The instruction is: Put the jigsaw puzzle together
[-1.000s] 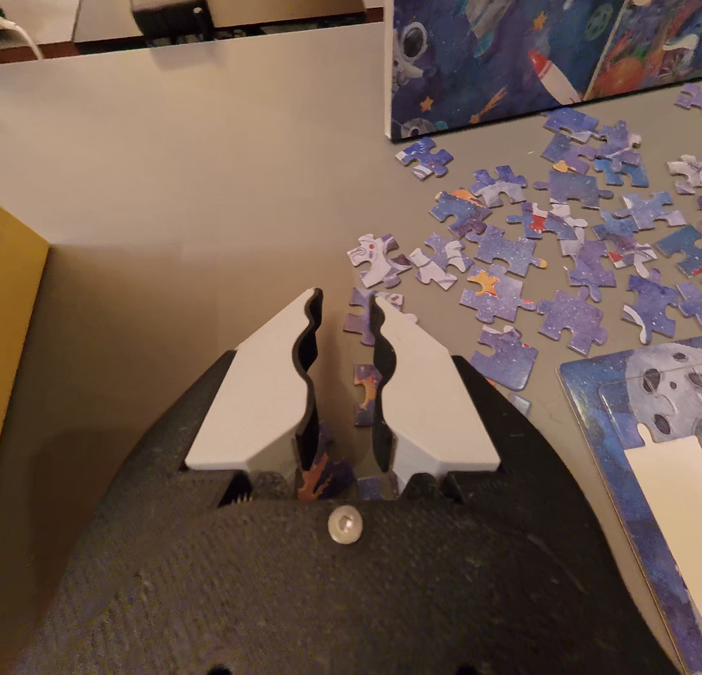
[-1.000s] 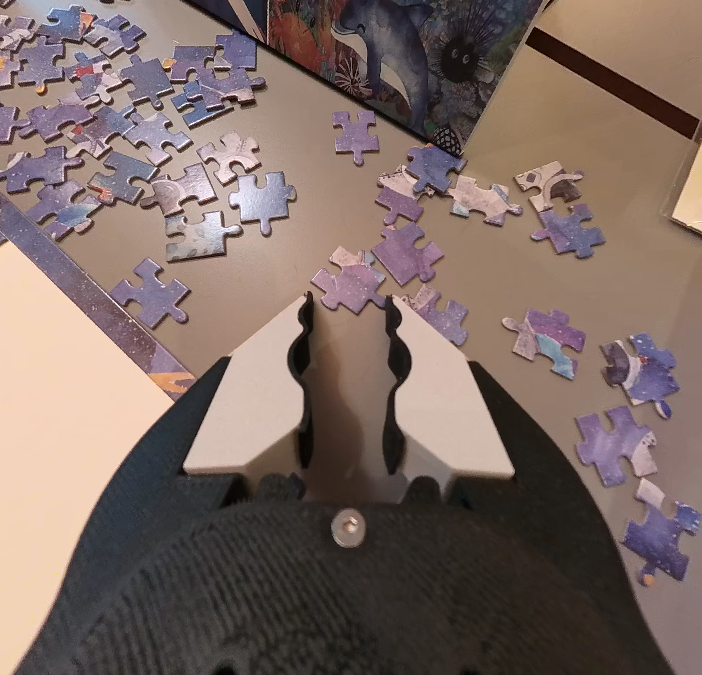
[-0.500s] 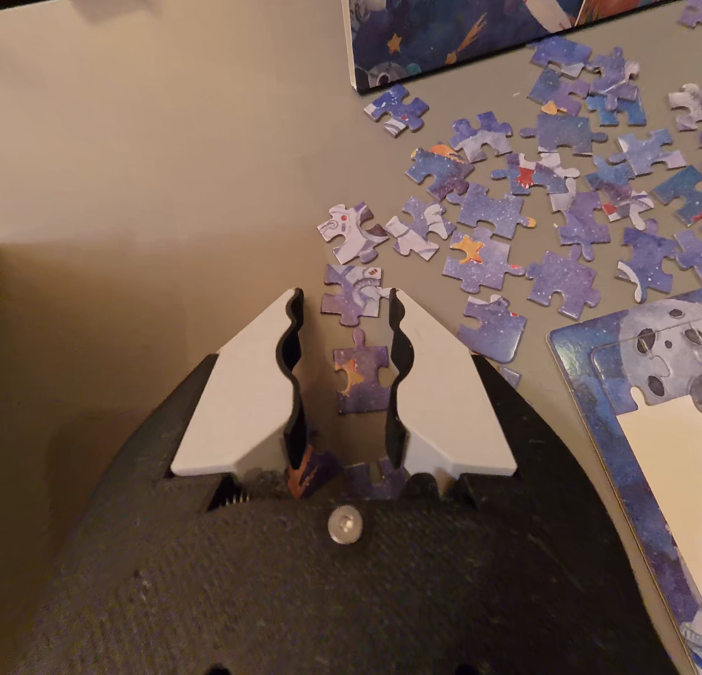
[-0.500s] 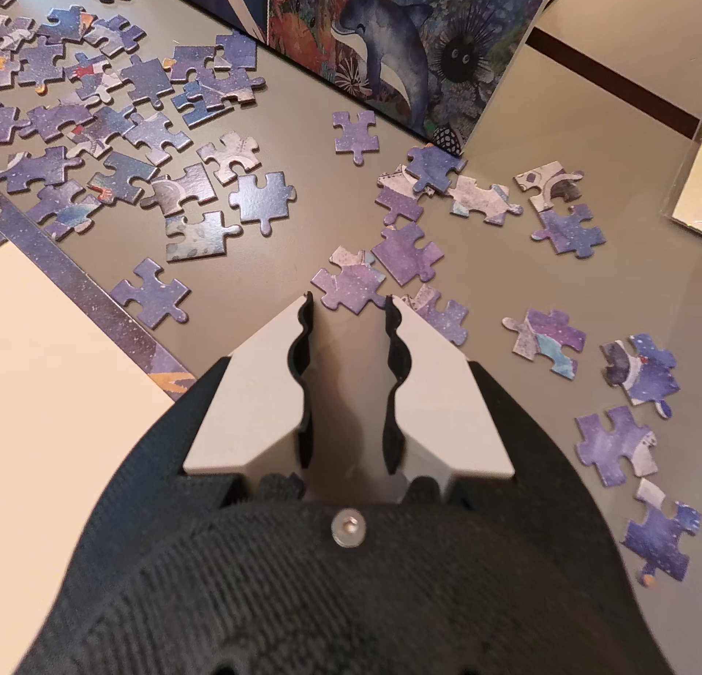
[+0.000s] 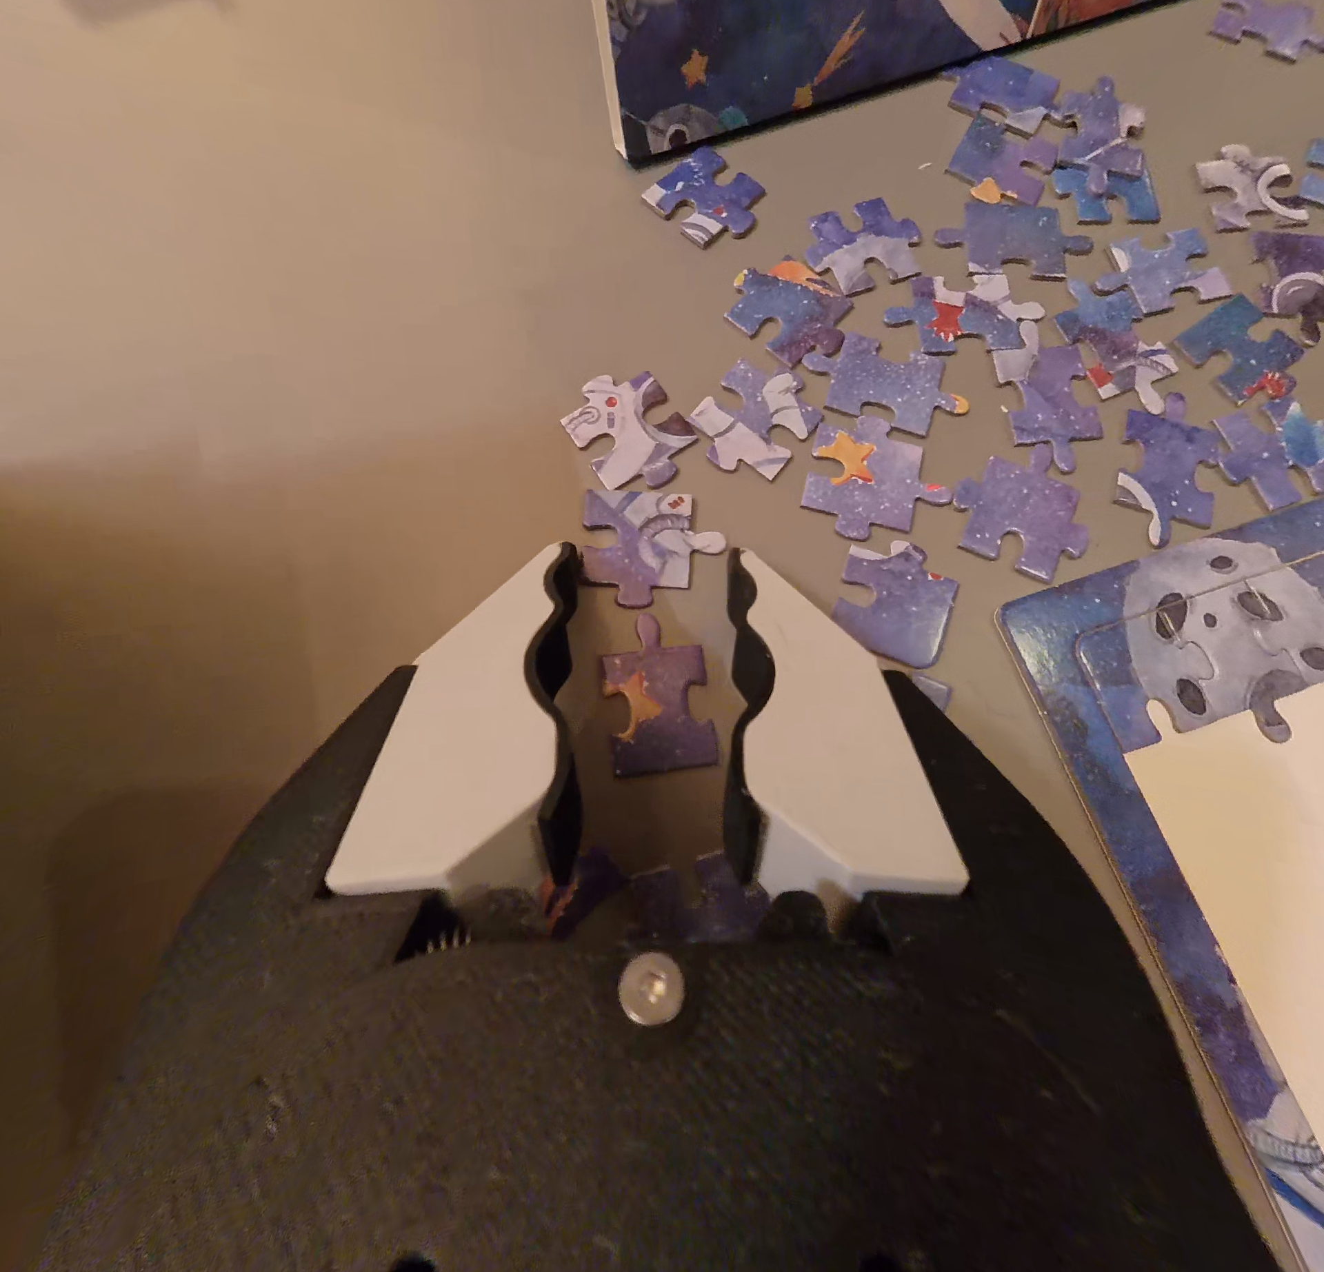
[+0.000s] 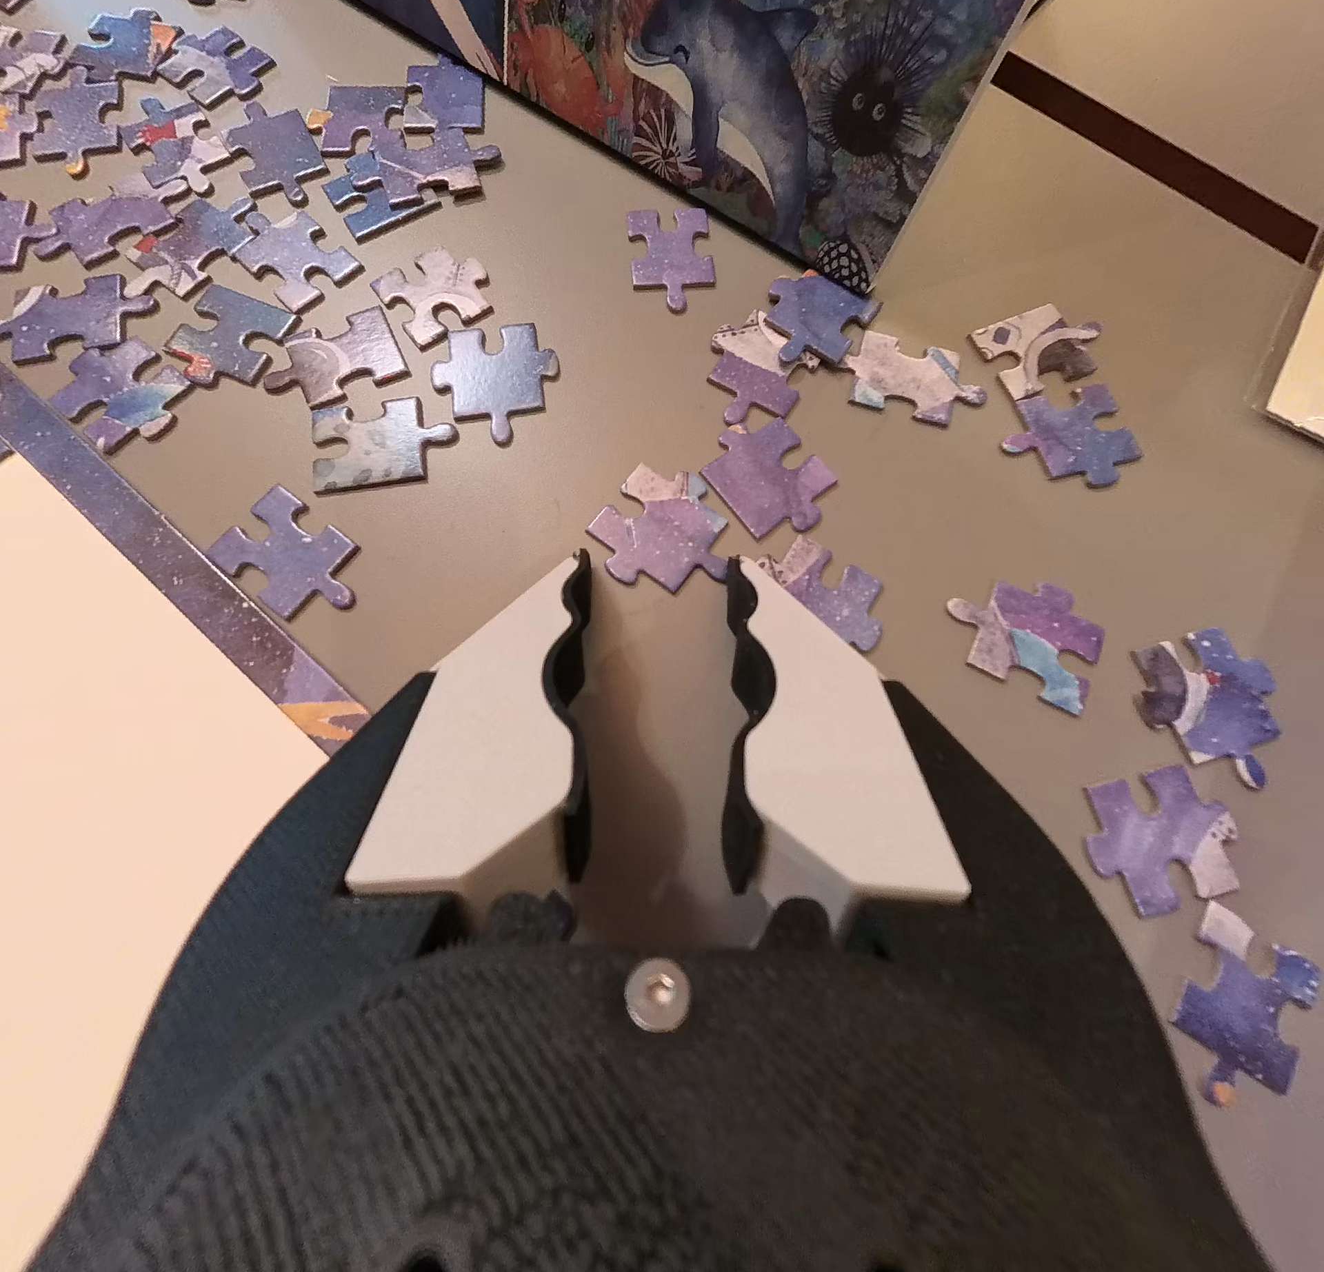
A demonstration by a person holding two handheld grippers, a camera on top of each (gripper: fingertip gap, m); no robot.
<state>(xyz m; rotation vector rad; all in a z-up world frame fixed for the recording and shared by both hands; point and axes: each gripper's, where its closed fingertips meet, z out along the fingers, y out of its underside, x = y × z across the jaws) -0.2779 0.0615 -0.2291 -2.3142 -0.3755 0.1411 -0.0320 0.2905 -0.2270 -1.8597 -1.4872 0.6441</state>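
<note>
On the grey table, loose purple and blue puzzle pieces lie scattered face up, well apart enough to be picked singly, in front of a standing picture box. At the right lies a puzzle board with a blue border, a moon section already joined in its far corner and bare cream backing beyond it.

The left gripper points forward and down at the table, its white fingers standing moderately apart. A dark purple piece with an orange star lies flat on the table between them, with a clear gap on each side; neither pad presses it, so nothing is held. A pale purple piece lies just past the fingertips.

The right gripper hangs likewise tilted over the table, fingers apart on bare surface, empty. A lilac piece lies just beyond its tips, and the board's border runs at its left.
</note>
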